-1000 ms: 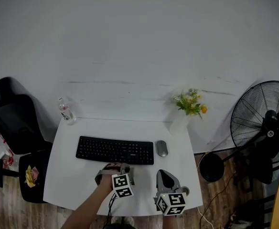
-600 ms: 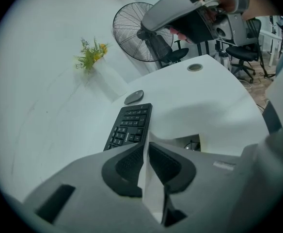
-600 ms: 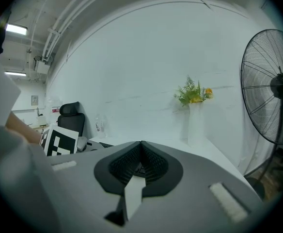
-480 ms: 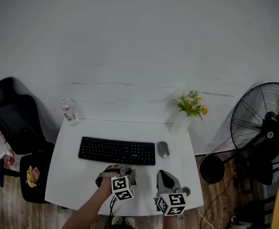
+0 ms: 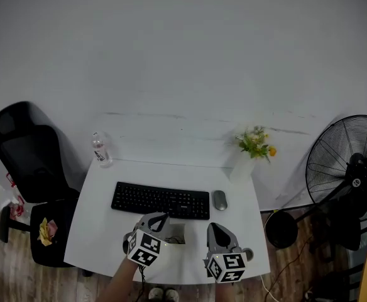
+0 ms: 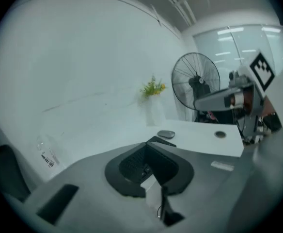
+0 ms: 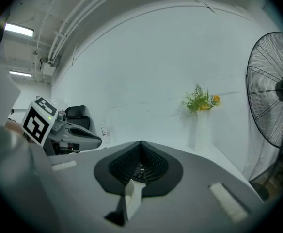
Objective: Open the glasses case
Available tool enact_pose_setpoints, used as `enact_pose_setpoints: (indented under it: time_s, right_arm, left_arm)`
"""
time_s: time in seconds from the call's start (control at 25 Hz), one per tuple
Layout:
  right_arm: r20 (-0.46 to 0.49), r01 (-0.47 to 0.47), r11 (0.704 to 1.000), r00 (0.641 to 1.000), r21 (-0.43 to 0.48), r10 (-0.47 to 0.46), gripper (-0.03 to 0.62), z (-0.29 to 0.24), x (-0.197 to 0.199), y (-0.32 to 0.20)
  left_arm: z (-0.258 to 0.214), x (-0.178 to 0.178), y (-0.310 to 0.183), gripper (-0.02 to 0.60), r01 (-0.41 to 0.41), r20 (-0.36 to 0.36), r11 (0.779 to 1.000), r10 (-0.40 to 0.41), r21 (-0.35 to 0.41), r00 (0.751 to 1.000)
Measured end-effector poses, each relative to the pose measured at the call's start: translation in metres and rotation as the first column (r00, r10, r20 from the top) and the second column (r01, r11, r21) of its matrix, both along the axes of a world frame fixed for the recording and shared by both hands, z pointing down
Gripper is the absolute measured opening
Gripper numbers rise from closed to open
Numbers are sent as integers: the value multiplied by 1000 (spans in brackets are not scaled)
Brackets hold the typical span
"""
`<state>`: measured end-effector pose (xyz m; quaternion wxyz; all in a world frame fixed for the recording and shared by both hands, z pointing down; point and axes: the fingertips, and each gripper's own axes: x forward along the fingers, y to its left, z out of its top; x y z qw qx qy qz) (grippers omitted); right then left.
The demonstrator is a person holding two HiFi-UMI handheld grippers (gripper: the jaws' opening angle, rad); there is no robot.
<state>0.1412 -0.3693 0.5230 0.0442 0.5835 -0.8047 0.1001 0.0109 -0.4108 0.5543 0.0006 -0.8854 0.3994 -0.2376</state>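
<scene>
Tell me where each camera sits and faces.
Head view: on the person's head, steeply down onto the white rectangular desk; left hand-held gripper, right hand-held gripper, a forearm show.
Left gripper view: on the left hand-held gripper, along its closed jaws towards the black pedestal fan; right hand-held gripper shows.
Right gripper view: on the right hand-held gripper, towards the white wall; left hand-held gripper shows.
Shared: both gripper views catch the white vase of yellow flowers.

Just in front of the keyboard [image 5: 160, 201], a small pale object [image 5: 176, 233] lay partly hidden by the left gripper [image 5: 160, 218], too small to identify. The fan [image 5: 347, 162], far right of the keyboard, was cut off by the edge. The label of the bottle [image 5: 101, 150], behind the keyboard's left end, was unreadable.
</scene>
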Motion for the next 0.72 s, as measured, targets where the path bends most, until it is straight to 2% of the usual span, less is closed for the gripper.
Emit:
enact_pose_setpoints:
  time_s: [0.08, 0.28, 0.56, 0.72]
  right_arm:
    - [-1, 6, 1000, 1000, 9, -6, 11, -4, -4, 0]
    - [11, 18, 999, 1000, 34, -18, 11, -15, -11, 1]
    - [18, 43, 997, 999, 71, -44, 11, -29, -22, 3]
    - [22, 51, 995, 998, 89, -54, 11, -35, -26, 5]
  left_arm:
    - [-21, -16, 0, 9, 52, -86, 999, -50, 15, 995]
    - [-69, -55, 4, 8, 175, -232, 980, -150, 90, 961]
    - [-115, -99, 23, 8, 337, -397, 920, -239, 199, 886]
    - [-117, -115, 37, 8, 400, -461, 892, -271, 208, 845]
